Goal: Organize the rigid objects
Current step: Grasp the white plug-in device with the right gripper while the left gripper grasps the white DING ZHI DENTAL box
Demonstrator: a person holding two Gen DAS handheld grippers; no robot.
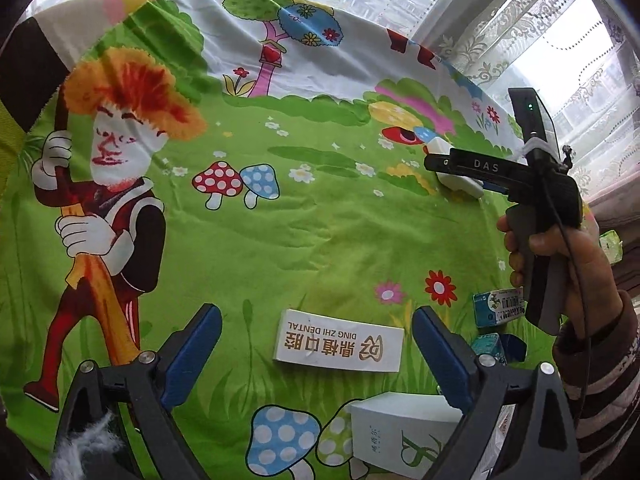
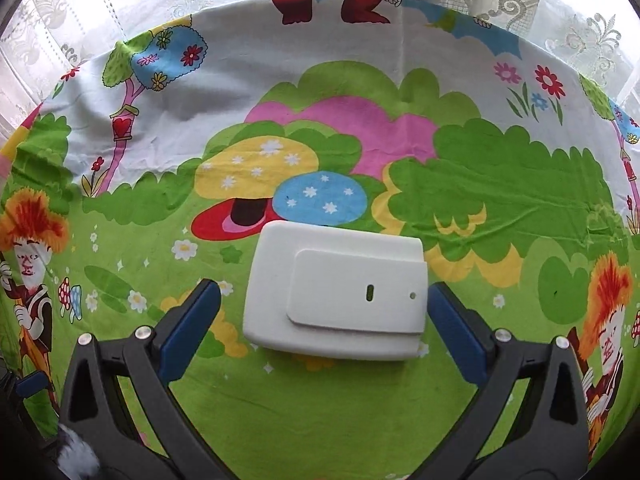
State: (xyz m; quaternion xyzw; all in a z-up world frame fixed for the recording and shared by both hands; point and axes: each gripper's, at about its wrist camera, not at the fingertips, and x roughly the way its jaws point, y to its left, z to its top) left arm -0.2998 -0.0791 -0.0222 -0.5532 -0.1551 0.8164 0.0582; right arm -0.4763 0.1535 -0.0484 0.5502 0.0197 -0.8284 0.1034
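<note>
Both tools spread, nothing held: right tool straddles white plastic case lying flat on tabletop cloth, left tool over dental box; judge: lower w/ pads square on sides, then squeeze.

— Any lettering on the flat white box lying on the cartoon cloth?
— "DING ZHI DENTAL" in gold, upside down from the left wrist view, with a line of gold Chinese characters and a gold logo beneath it.
— And on the black gripper held in the hand at the right?
— "DAS", white capitals along its top bar.
— The small teal carton?
— A barcode and small print, too tiny to read.
— The white carton at the bottom edge?
— A green emblem and a short vertical line of characters, unreadable.
— The white device in the right wrist view?
— No text at all.
</note>
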